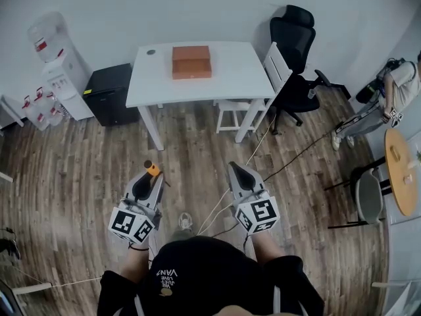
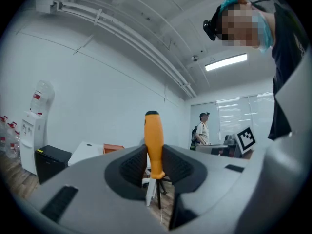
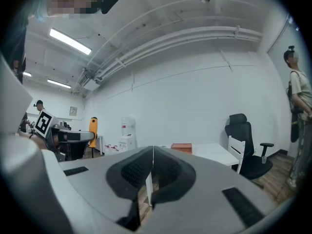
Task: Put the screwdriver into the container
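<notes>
My left gripper (image 1: 153, 175) is clamped on the orange-handled screwdriver (image 2: 154, 145), handle upright, on the floor side short of the white table (image 1: 243, 71). My right gripper (image 1: 235, 168) has its jaws pressed together, empty, likewise short of the table. The brown container (image 1: 191, 62) sits on the table, well apart from the screwdriver.

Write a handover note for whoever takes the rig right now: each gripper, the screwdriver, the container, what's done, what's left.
Left gripper: shut on the orange screwdriver, handle upright between the fingers.
Right gripper: shut, empty.
Brown box, likely the container, sits on the white table, ahead across the wood floor.
Done: screwdriver is in hand.
Left: walk to the table, put the screwdriver into the box.
</notes>
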